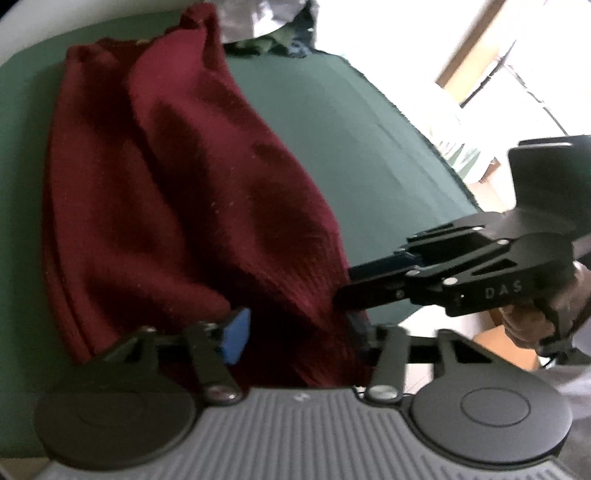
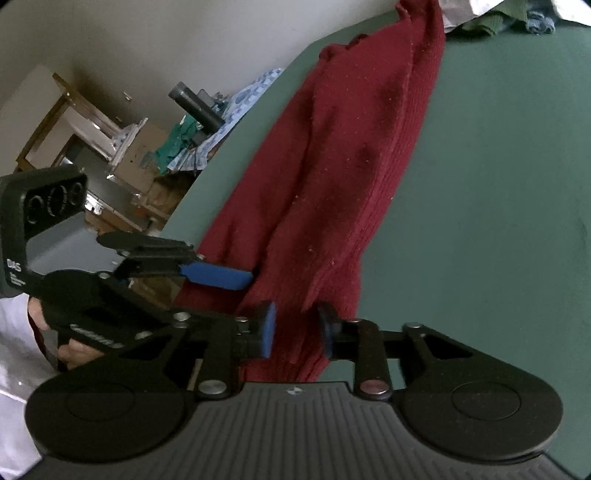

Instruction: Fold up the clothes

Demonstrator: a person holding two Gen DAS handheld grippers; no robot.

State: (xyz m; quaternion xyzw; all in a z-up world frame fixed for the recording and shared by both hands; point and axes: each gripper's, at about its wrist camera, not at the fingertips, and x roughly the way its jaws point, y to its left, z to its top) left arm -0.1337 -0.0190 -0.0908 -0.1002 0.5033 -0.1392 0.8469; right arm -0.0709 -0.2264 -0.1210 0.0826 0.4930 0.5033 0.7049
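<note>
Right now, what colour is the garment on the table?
Dark red, a plain knit garment with no pattern; the right wrist view shows it best.

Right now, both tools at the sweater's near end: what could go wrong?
1. The sweater hangs over the near edge of the green table; a pull toward you may drag it off.
2. It lies bunched in ridges, so creases may get folded in.
3. The left tool and right tool sit close together and could collide.

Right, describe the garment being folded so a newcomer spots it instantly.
Find the dark green cloth-covered table. Along it lies a long dark red knitted garment, its near end gathered between the two black grippers with blue pads. The mixed pile of clothes at the far edge is pale, green and blue; only this piece is red.
</note>
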